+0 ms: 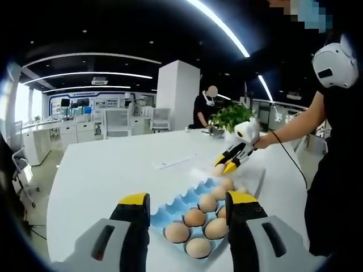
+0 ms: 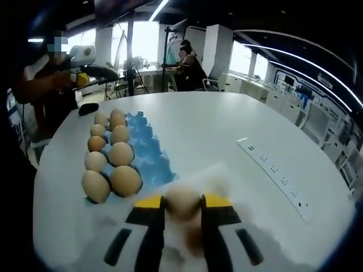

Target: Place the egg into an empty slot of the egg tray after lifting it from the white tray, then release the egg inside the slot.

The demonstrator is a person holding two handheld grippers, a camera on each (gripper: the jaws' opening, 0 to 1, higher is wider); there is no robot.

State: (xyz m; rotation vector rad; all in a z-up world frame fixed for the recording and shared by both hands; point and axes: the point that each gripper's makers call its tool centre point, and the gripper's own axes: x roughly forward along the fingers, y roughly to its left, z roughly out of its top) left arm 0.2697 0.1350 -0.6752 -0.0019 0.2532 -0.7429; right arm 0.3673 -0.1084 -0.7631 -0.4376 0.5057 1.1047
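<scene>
Office lights stretch over a broad white counter (image 2: 227,130). Right tongs (image 2: 182,205) clamp an egg (image 2: 182,199) above the white tray (image 2: 238,232), just beside the blue egg tray (image 2: 150,153). Left tongs (image 1: 187,203) hover wide, holding nothing. Lift straight, then travel to a bare blue slot. Blur hides the egg's long axis.

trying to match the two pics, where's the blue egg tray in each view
Left gripper view: blue egg tray sits low centre, between that view's own claw tips, eggs along its right side.
Right gripper view: the same tray lies left of centre, beyond the right claw, which is shut on an egg.
Shared landmark: the white table.
</scene>
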